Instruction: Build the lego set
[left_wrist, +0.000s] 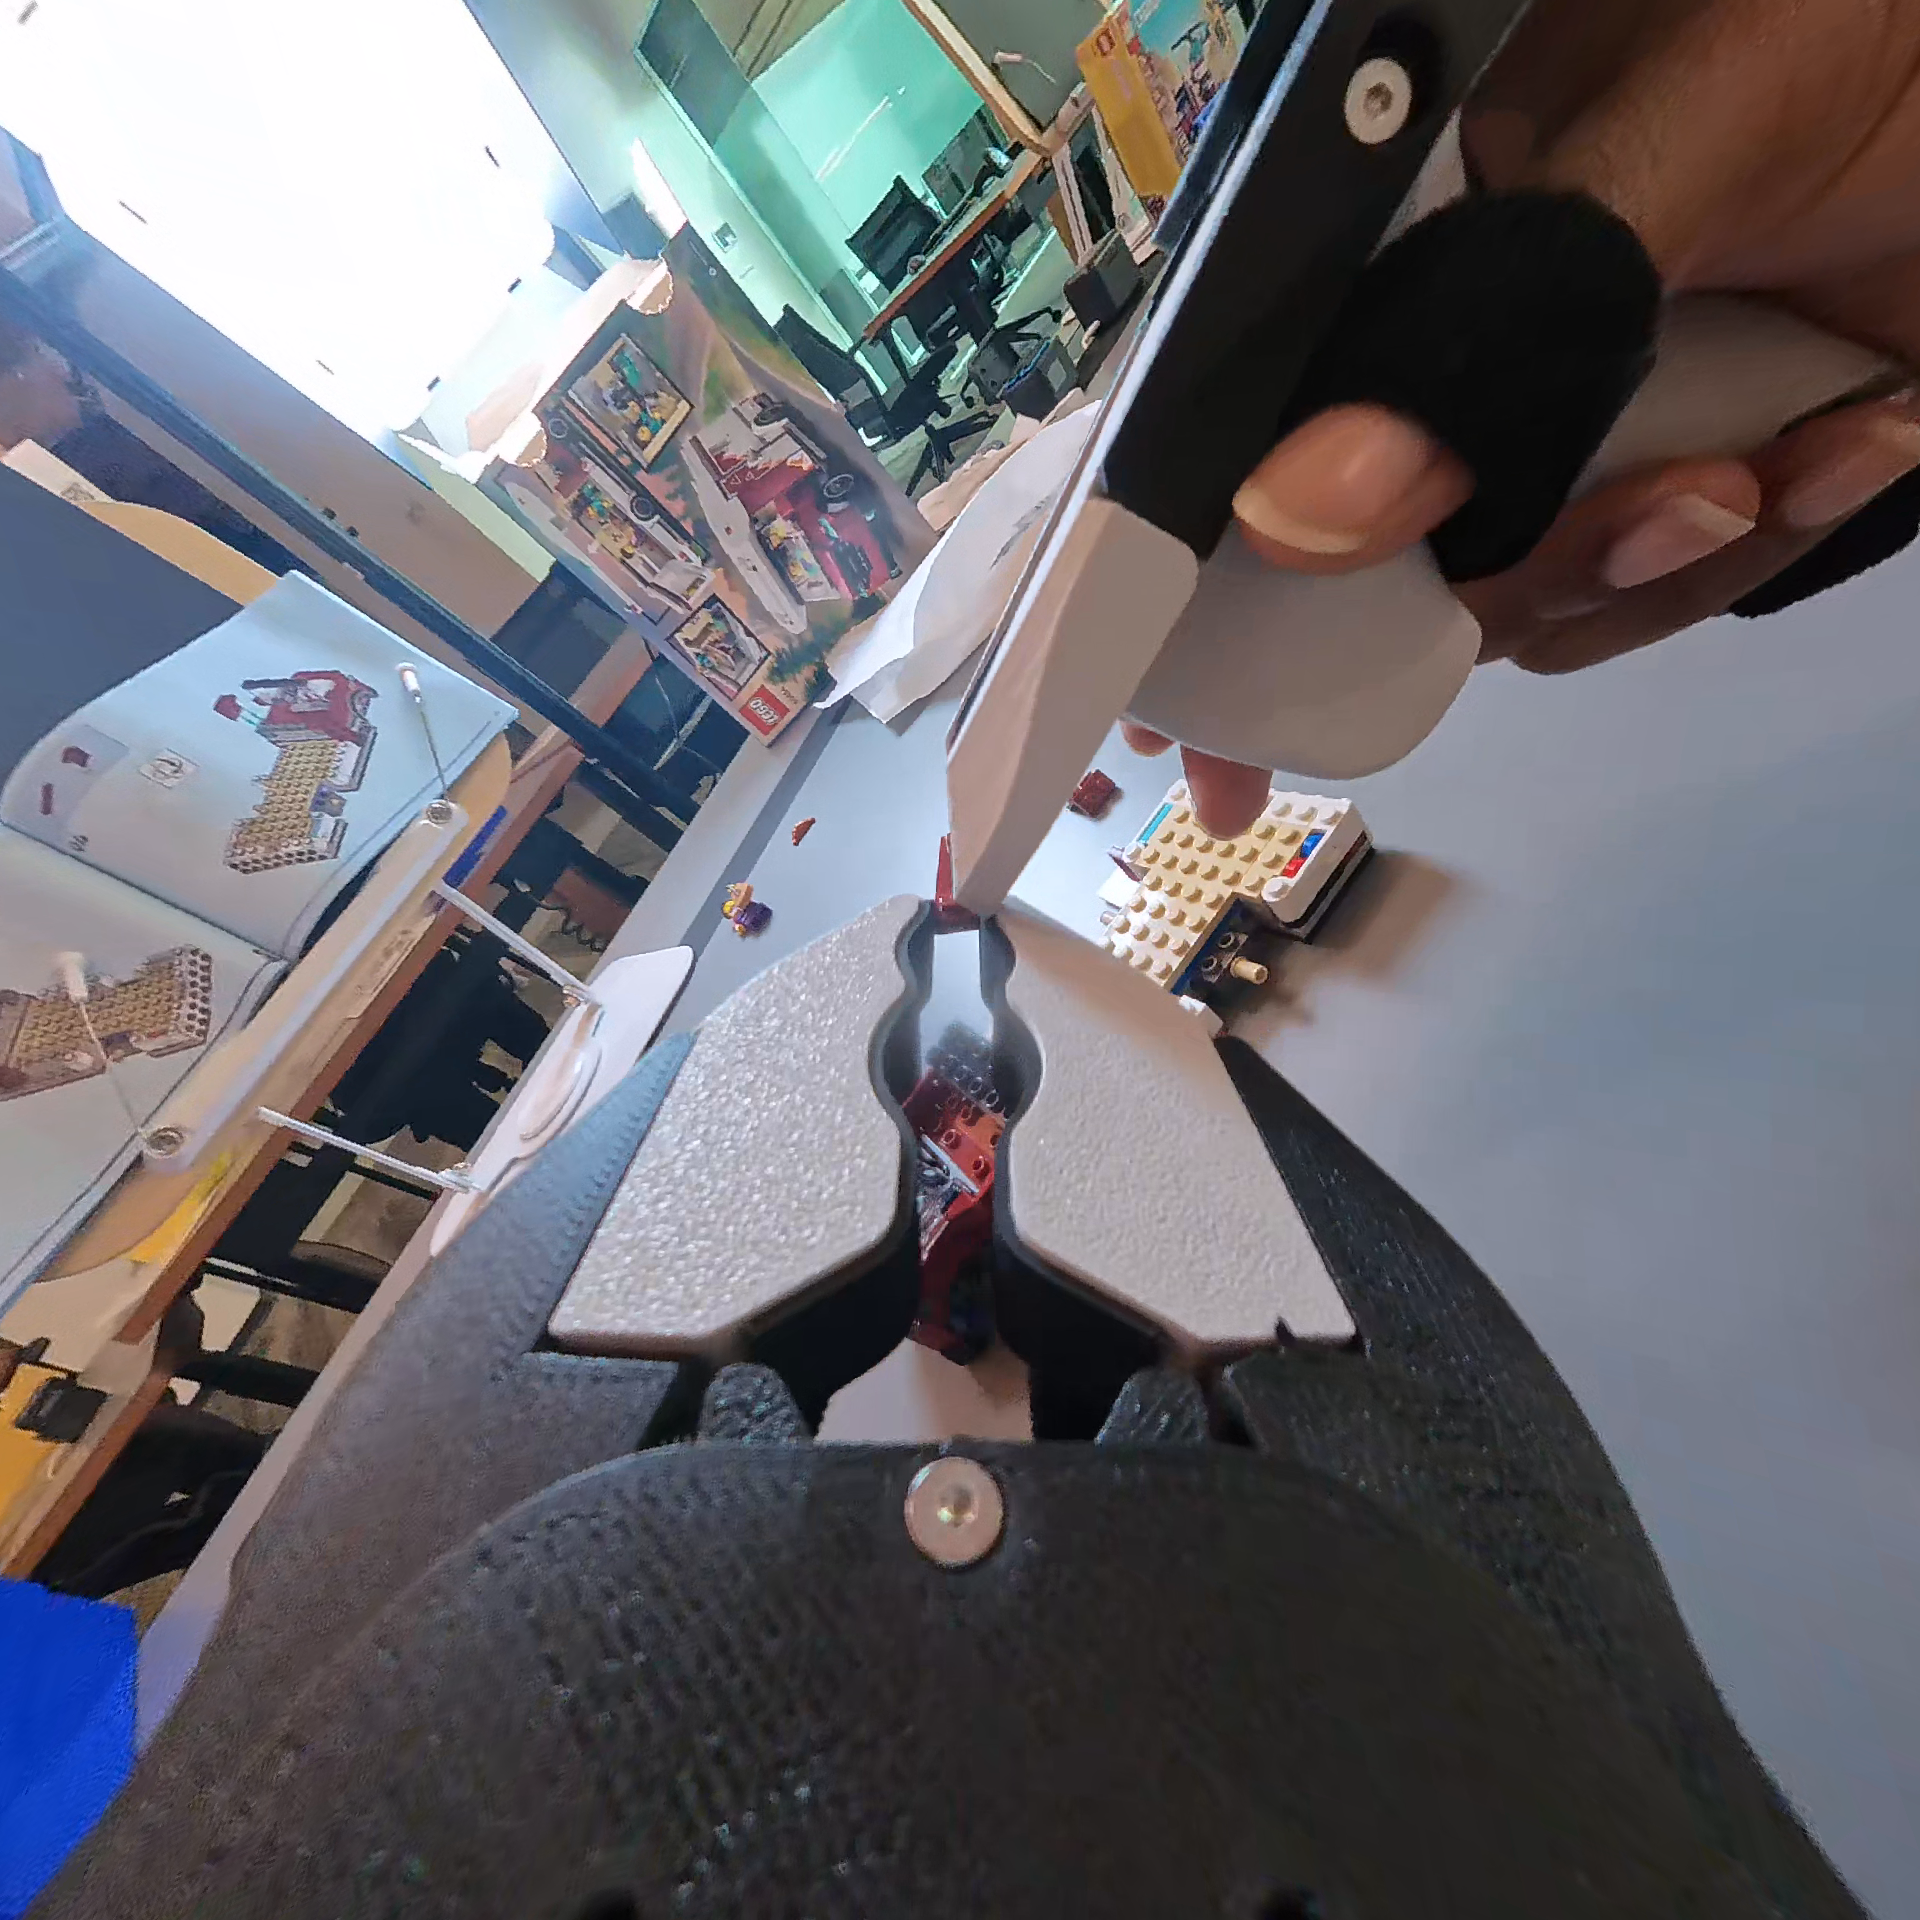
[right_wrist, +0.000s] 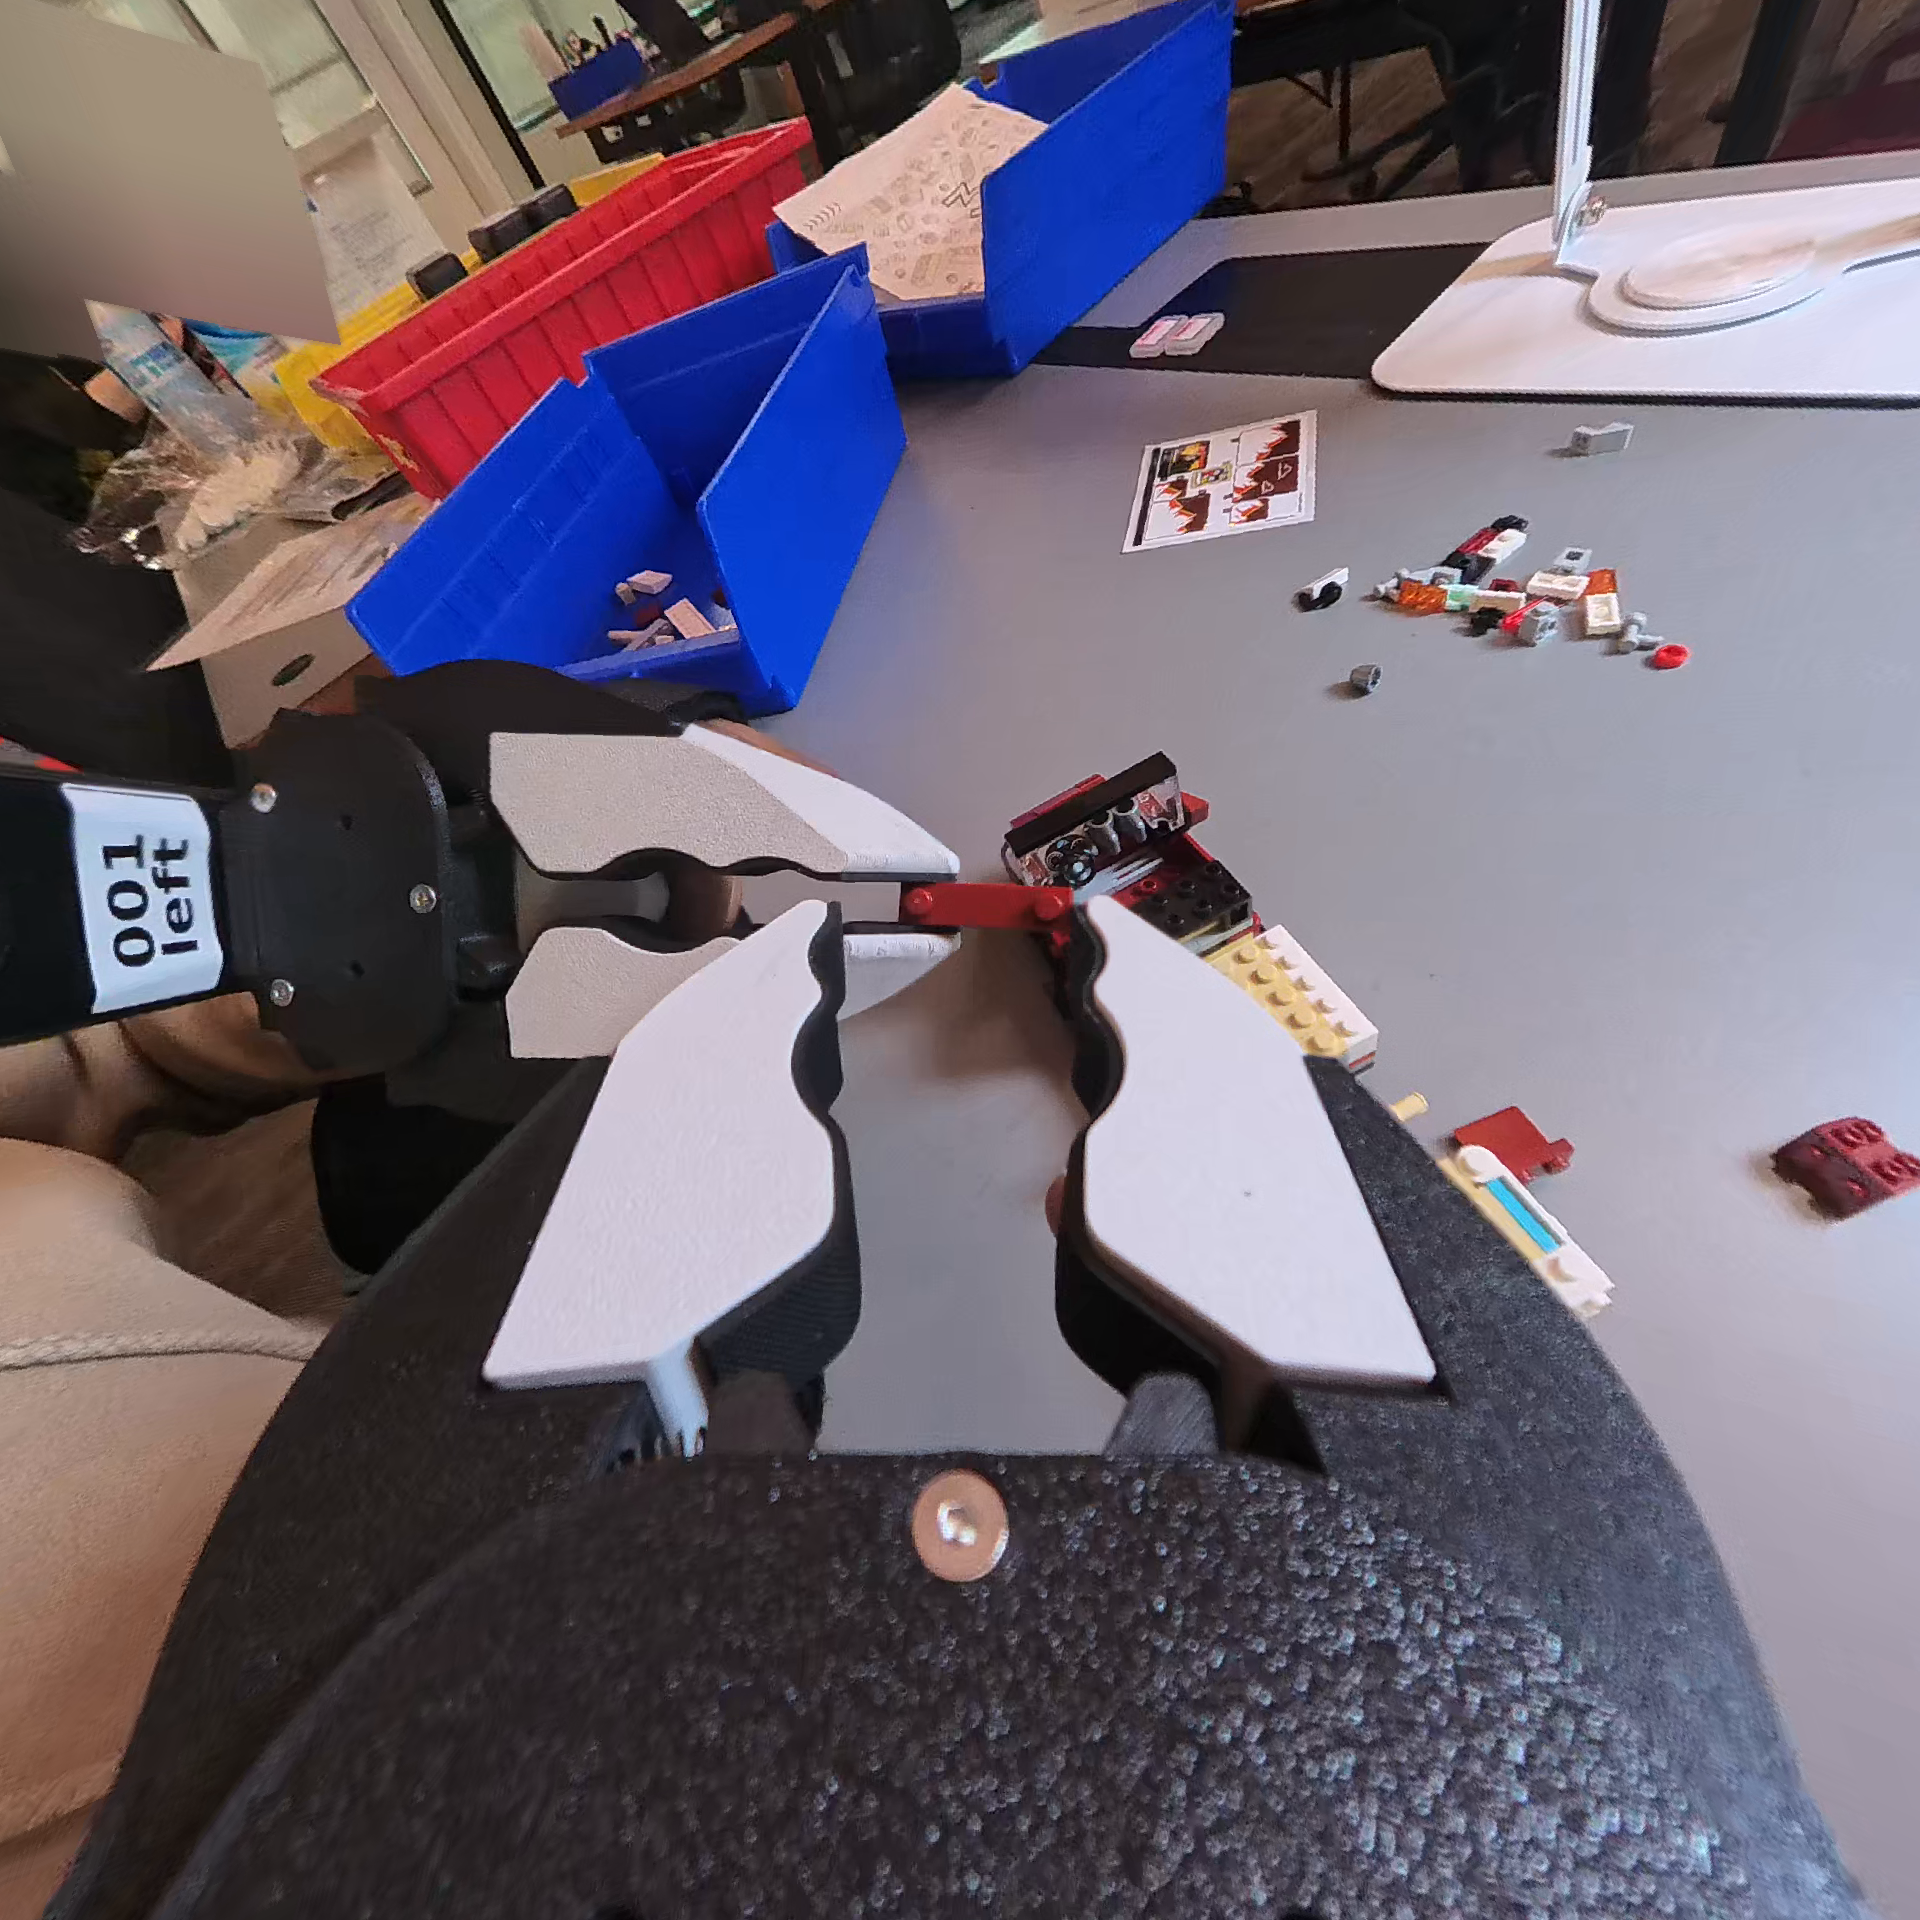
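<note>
Right hand-held gripper (right_wrist: 951, 925): fingers spread wide, gripping nothing, one fingertip (right_wrist: 1107, 935) just beside the red plate (right_wrist: 987, 902). Left hand-held gripper (right_wrist: 914, 902): clamped on one end of that red plate, held level above the counter (right_wrist: 1455, 935). Beyond: partly built brick model (right_wrist: 1143, 842). Farther: loose small parts (right_wrist: 1507, 603), blue bins (right_wrist: 727, 499).

Each camera sits just behind its own jaws, close over the grey table (right_wrist: 1403, 935): the left wrist view, strongly rolled, looks along nearly closed jaws toward the brick set box (left_wrist: 717, 520) beyond, the right across parted jaws toward blue bins (right_wrist: 727, 499), both sharing the red plate (right_wrist: 987, 902) at their tips.
</note>
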